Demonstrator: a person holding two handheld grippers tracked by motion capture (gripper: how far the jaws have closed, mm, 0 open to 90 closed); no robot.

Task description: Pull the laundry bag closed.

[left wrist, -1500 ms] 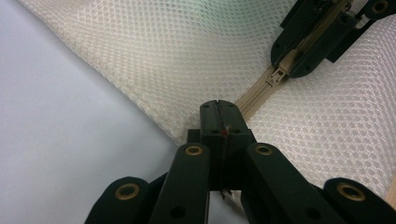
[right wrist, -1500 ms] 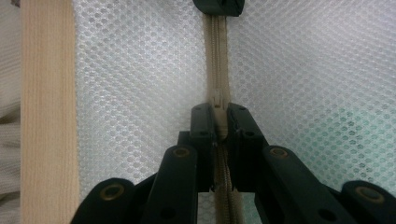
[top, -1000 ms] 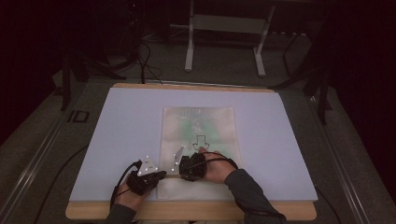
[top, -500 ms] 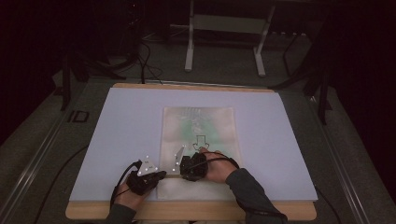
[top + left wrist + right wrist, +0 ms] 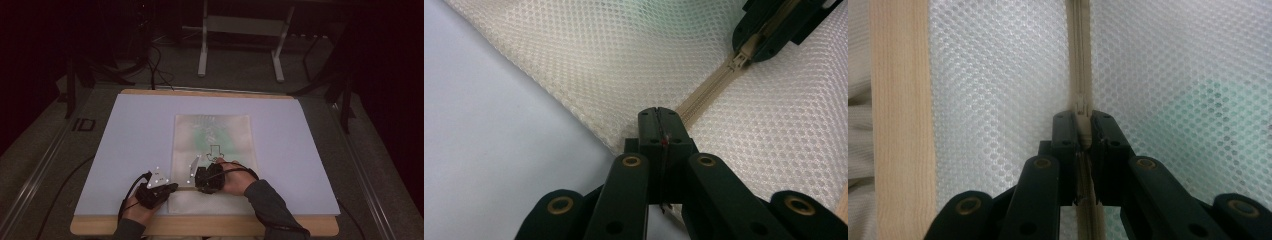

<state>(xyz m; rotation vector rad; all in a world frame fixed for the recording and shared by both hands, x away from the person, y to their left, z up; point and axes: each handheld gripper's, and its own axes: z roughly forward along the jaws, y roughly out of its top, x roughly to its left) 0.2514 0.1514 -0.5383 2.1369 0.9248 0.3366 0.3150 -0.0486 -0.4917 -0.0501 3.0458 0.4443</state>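
Note:
A white mesh bag (image 5: 212, 142) with something green inside lies flat in the middle of the white mat (image 5: 130, 135). Its beige zipper (image 5: 704, 97) runs along the near end. My left gripper (image 5: 170, 188) (image 5: 657, 125) is shut on the bag's edge at the end of the zipper. My right gripper (image 5: 200, 179) (image 5: 1081, 131) is shut on the zipper pull (image 5: 1081, 125), a little along the zipper from the left one. In the left gripper view the right gripper (image 5: 774, 25) shows at the top right, over the slider (image 5: 739, 60).
A beige fabric band (image 5: 898, 110) borders the bag beside the zipper. The mat lies on a wooden table (image 5: 200, 226) whose front edge is just under my hands. Metal stand legs (image 5: 202, 50) and cables (image 5: 160, 65) sit on the dark floor beyond.

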